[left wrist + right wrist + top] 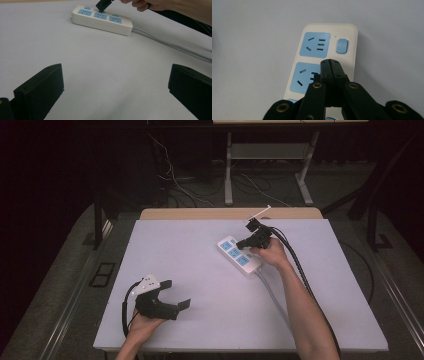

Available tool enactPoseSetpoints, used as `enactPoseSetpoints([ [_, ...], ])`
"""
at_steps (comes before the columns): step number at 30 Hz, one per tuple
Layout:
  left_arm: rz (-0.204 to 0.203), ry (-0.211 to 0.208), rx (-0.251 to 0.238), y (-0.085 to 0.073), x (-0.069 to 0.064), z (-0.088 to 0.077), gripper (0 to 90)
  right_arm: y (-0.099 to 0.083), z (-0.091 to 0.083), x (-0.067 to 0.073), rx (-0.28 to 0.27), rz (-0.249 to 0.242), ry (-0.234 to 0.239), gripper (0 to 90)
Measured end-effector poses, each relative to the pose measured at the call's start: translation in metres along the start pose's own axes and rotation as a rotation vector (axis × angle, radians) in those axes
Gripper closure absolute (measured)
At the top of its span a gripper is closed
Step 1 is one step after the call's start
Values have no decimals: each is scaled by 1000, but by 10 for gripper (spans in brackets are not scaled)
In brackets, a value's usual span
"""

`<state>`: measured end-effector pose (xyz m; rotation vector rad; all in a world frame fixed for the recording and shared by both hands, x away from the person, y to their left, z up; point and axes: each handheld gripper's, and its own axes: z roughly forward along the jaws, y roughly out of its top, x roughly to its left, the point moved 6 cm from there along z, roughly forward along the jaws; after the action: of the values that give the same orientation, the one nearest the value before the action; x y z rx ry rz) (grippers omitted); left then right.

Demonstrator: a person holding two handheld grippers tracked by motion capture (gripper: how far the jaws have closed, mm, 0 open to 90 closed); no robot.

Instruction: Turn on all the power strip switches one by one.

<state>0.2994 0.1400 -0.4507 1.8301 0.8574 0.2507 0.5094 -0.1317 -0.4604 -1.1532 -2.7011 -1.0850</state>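
A white power strip (239,255) with blue sockets lies right of the table's middle, its grey cable (272,292) running toward the front. My right gripper (245,243) is shut with nothing between its jaws, and its tip hovers at the strip. In the right gripper view the closed tips (331,65) sit over the middle socket, below the end socket and the blue switch (342,46). My left gripper (177,295) rests at the front left, open and empty. From the left gripper view (115,85) the strip (102,20) lies far ahead.
The white table (200,330) has a wooden strip (200,213) along its far edge. Behind it stand desk legs (228,170) and loose floor cables (175,180). The right gripper's black cable (300,265) trails along the person's forearm.
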Motion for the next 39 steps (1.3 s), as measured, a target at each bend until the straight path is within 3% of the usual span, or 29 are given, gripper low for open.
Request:
enactPoseSetpoints([
  [10, 1, 2, -1, 0, 0, -1, 0, -2, -2, -6, -16, 19, -5, 900],
  [16, 1, 2, 3, 0, 0, 0, 0, -3, -1, -6, -20, -4, -22, 900],
  [23, 1, 4, 1, -1, -1, -1, 0, -7, 0, -7, -62, 9, -8, 900],
  [27, 0, 4, -4, 0, -2, -2, 0, -7, 1, -6, -49, -9, -39, 900],
  [39, -8, 6, -11, 0, -1, -3, 0, -6, 0, -4, -56, 9, -56, 900],
])
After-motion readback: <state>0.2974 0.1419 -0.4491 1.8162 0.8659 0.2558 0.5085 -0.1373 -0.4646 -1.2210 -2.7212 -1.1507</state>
